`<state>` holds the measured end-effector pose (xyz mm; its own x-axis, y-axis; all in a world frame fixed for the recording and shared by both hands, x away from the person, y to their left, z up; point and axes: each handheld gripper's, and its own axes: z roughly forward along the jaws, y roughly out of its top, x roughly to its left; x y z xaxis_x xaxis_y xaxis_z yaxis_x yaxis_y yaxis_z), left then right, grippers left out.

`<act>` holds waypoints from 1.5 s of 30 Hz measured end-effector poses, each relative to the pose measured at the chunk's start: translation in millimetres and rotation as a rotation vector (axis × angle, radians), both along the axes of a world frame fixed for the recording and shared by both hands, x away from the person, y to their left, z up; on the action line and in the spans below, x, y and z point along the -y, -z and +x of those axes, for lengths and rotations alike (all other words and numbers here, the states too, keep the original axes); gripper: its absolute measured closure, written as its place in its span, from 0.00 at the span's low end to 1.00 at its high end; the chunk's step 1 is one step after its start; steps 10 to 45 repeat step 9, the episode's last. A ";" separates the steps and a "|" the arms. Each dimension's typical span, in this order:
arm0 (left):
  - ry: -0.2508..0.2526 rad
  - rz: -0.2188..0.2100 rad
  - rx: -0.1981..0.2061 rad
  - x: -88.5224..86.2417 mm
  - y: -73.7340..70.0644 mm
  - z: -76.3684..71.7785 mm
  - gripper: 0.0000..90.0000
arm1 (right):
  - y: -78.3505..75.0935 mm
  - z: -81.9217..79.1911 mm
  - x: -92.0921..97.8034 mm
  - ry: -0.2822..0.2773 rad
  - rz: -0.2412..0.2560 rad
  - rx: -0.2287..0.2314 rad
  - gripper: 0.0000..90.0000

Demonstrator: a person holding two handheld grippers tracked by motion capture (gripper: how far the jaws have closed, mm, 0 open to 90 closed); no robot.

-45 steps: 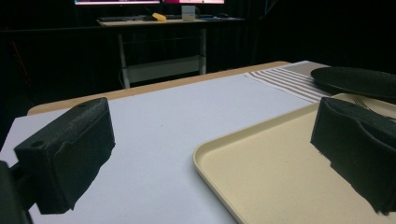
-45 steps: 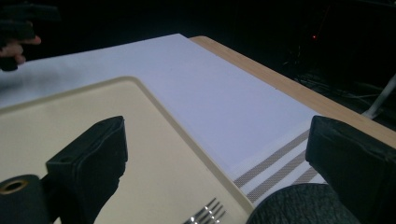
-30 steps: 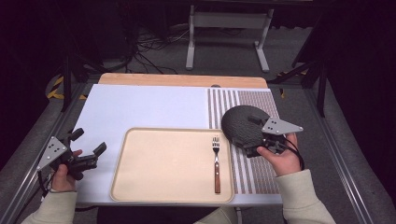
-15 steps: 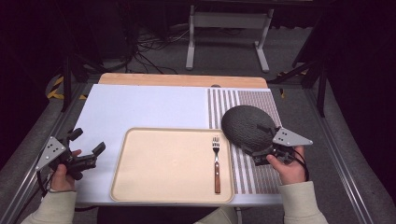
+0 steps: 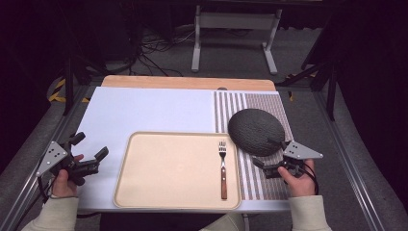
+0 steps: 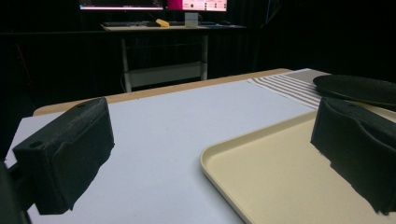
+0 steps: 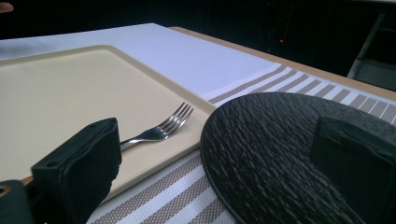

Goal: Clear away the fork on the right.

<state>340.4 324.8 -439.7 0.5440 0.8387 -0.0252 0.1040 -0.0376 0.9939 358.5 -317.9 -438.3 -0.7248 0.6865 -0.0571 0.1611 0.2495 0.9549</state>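
Moved: right gripper (image 5: 267, 167) has been drawing back from the black plate (image 5: 256, 131) toward the table's near right edge; its jaws are standing spread, gripping nothing.
Table: white mat (image 5: 159, 110) is covering the left, a striped placemat (image 5: 250, 103) is lying at the right.
Tray (image 5: 168, 168): beige, sitting at the near middle, just beside the plate.
Plate: resting on the striped placemat, close ahead of the right gripper.
Fork (image 5: 223, 166): lying on the tray's right side, tines pointing away.
Left gripper (image 5: 89, 154): jaws wide apart, empty, hovering left of the tray.
Hands: both are gripping low near the table edge.
Writing: none readable.
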 end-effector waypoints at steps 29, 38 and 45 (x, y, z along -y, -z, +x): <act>-0.006 0.000 -0.005 -2.2 0.8 0.3 0.00 | 3.2 -0.5 3.3 0.018 0.013 -0.016 0.03; -0.006 0.000 -0.005 -2.2 0.8 0.3 0.00 | 3.2 -0.5 3.3 0.018 0.013 -0.016 0.03; -0.006 0.000 -0.005 -2.2 0.8 0.3 0.00 | 3.2 -0.5 3.3 0.018 0.013 -0.016 0.03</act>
